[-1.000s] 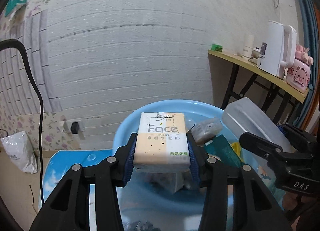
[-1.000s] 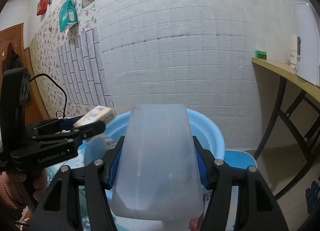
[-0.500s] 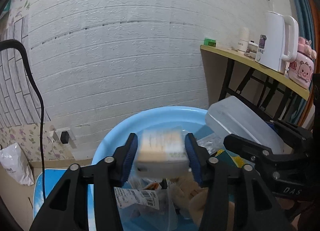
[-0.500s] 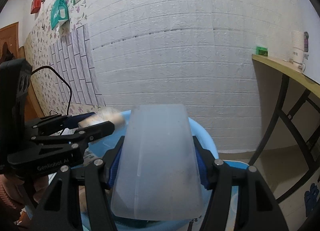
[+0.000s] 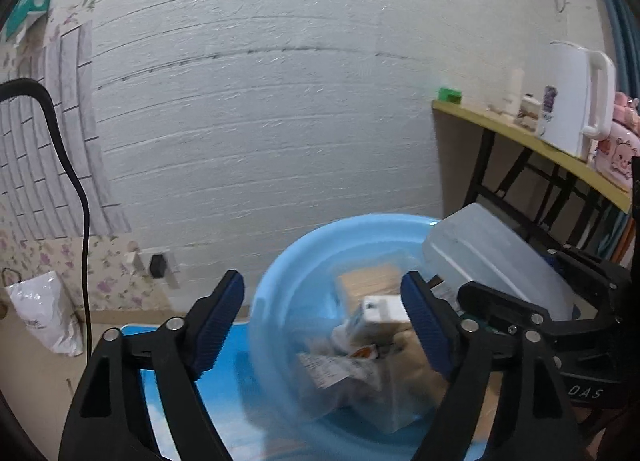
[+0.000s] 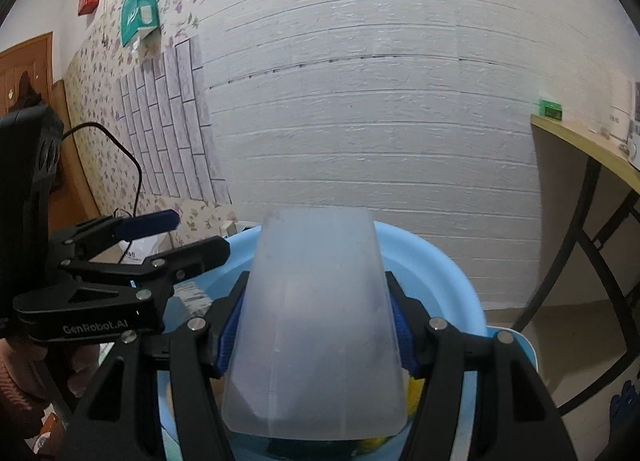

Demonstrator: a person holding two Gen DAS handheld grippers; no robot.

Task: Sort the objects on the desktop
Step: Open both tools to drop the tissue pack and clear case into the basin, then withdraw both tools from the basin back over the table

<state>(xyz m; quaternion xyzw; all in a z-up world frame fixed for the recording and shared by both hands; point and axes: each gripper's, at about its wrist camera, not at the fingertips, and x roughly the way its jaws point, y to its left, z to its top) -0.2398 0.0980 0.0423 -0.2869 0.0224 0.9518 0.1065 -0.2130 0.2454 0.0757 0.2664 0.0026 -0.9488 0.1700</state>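
A light blue basin (image 5: 288, 261) holds several packets and the white-and-orange tissue pack (image 5: 378, 315), which lies loose on the pile. My left gripper (image 5: 322, 315) hangs over the basin's near-left rim with its jaws opening and nothing pressed between the blue pads. In the right wrist view that gripper (image 6: 176, 233) shows at the left. My right gripper (image 6: 316, 325) is shut on a translucent plastic box (image 6: 316, 325), held above the basin (image 6: 440, 273). The box (image 5: 492, 257) also appears at the right of the left wrist view.
The basin stands on a blue mat (image 5: 168, 393) before a white brick-pattern wall. A yellow-topped table (image 5: 520, 137) at the right carries a white kettle (image 5: 576, 101) and a pink bear item (image 5: 616, 149). A black cable (image 5: 72, 181) and a white bag (image 5: 44, 313) are at the left.
My left gripper opened and the tissue pack dropped from it into the basin. The left gripper shifted leftward. The right gripper kept its hold on the plastic box.
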